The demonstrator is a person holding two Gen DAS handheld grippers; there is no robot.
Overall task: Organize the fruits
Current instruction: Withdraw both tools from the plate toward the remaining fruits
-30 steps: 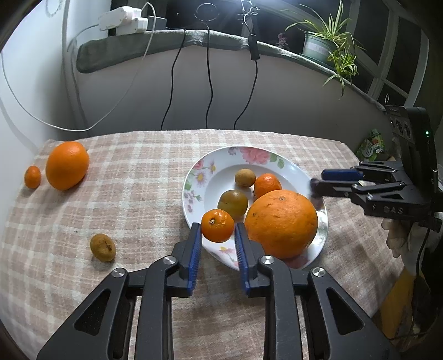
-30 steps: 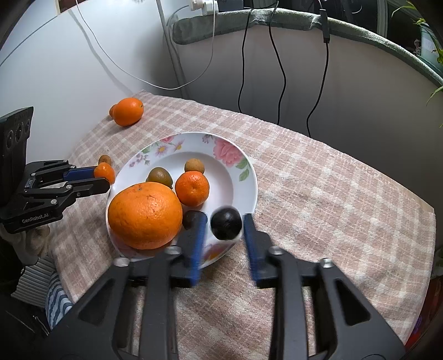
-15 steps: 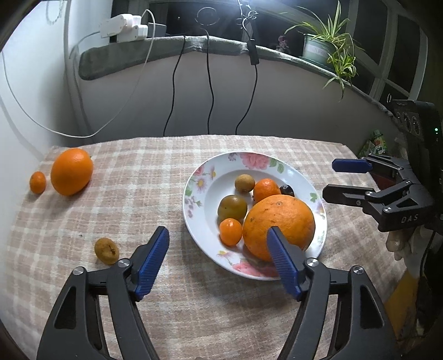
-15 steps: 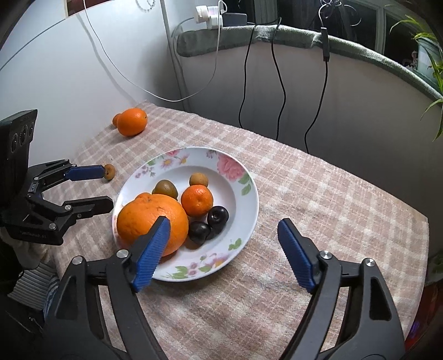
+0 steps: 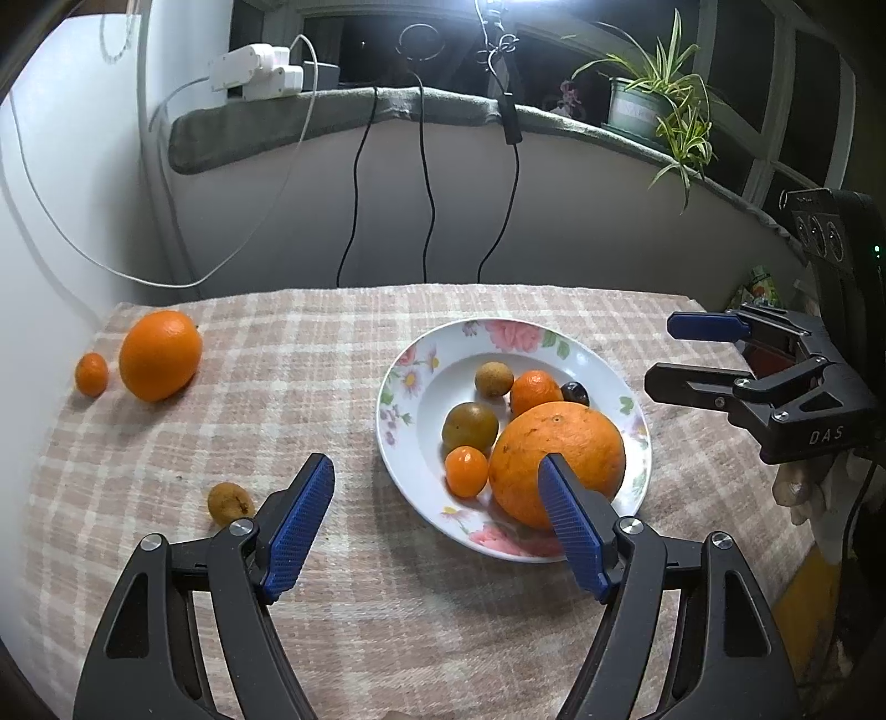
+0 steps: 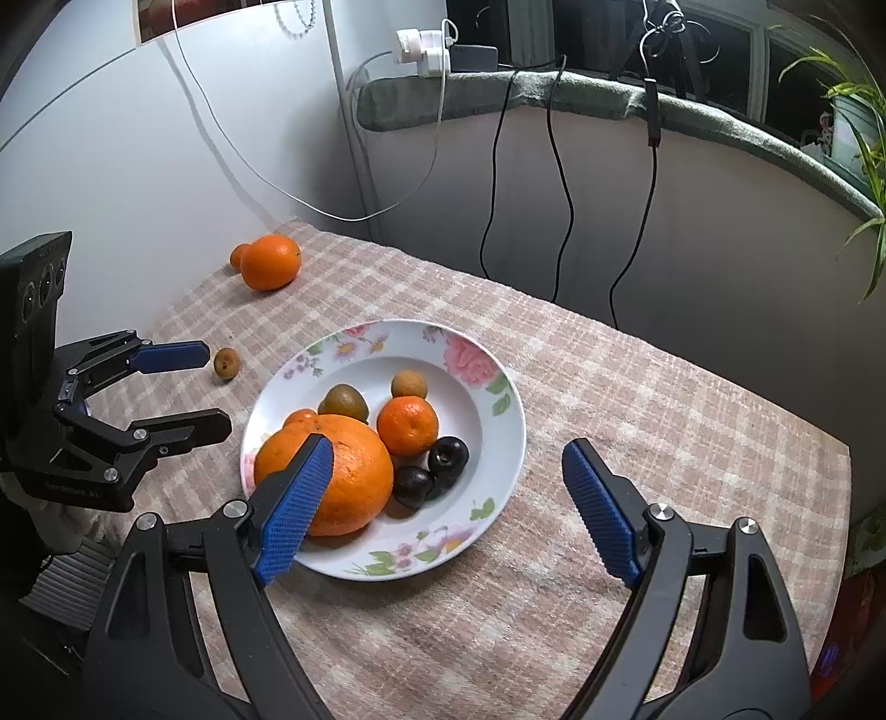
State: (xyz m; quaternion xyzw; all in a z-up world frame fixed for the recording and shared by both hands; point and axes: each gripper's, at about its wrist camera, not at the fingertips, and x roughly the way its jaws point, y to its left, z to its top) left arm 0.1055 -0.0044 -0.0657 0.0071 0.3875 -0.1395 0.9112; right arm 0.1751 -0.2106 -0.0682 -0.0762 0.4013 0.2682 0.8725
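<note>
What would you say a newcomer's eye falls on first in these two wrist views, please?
Most likely the flowered plate in the middle of the checked cloth, heaped with fruit and dominated by a big orange on its near side, with two dark plums beside it. Next, the blue-padded left claw and right claw, both wide open and empty. Last, three stray fruits off the plate: an orange, a small mandarin and a brownish fruit.

A harsh white lamp [image 5: 493,4] glares at the top centre of the left view, above dark window panes [image 5: 736,72]. Light is otherwise dim and cool; soft shadows (short ones) underlie the glossy floral plate [image 6: 501,443]. Edges bend and darken into fisheye corners.
</note>
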